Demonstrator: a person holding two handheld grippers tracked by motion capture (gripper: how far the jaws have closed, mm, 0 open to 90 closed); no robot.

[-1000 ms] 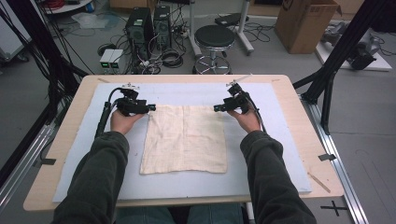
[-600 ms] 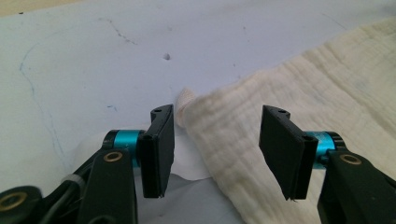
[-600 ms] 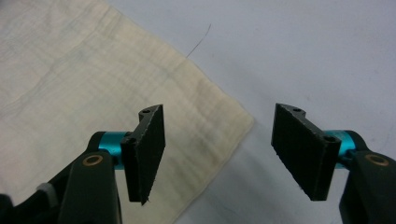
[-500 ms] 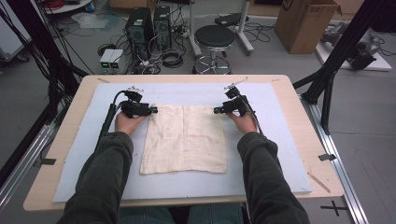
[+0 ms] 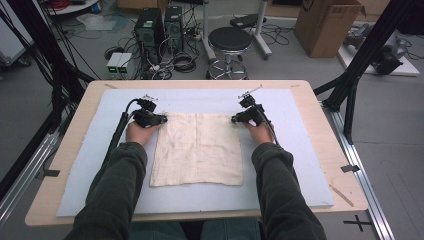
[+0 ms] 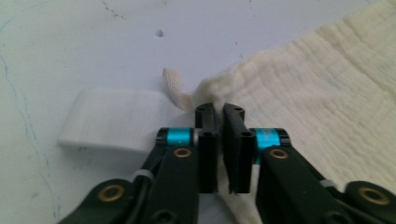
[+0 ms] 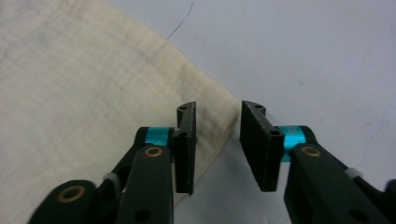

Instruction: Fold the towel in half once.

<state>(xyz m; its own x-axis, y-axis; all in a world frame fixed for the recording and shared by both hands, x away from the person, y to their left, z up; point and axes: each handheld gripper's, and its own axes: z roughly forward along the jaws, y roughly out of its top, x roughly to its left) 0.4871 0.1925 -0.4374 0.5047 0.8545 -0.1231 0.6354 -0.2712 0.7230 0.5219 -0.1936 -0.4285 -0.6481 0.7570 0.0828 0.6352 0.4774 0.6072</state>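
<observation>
- Cream cloth (image 5: 198,148) lies flat on the blue-grey mat (image 5: 300,165) covering the surface, between both hand-held grippers.
- Left hand-held gripper (image 6: 220,111): jaws clenched on the cloth's far-left corner, fabric bunched at the tips; small woven loop tag (image 6: 175,88) sticks out just ahead.
- White label (image 6: 112,120) lies beside its left jaw.
- Right hand-held gripper (image 7: 217,112): released, jaws apart, straddling the cloth's far-right corner edge, not gripping.
</observation>
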